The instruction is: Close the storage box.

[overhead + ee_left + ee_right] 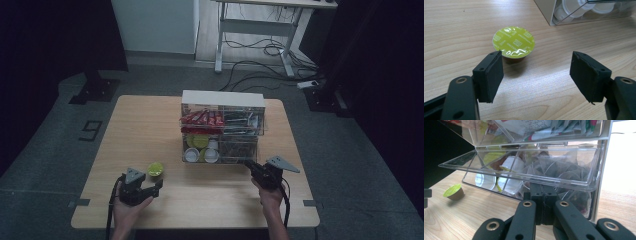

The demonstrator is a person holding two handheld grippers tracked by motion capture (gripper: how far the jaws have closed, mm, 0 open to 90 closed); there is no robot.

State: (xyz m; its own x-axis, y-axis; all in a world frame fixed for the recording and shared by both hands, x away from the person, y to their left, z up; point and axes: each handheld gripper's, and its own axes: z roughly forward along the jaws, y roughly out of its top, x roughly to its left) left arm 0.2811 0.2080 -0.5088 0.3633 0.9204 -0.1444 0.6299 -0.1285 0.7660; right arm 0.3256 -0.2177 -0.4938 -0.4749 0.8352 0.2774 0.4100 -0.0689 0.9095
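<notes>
Wide-open, my left claw (536,75) faces the lime-lidded brown coffee capsule (513,42); next, advance and pinch. Right claw (543,205), closed, nudges the clear drawer (524,173).

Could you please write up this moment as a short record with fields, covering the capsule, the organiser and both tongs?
capsule: green-lidded coffee capsule, upright on the table, free
left tongs: left tongs open, jaws just short of the capsule, not touching it
right tongs: right tongs shut, tips under the organiser's lower drawer front
organiser: clear drawer organiser holding capsules, white cups and sachets
lower drawer: lower drawer tilted open
</notes>
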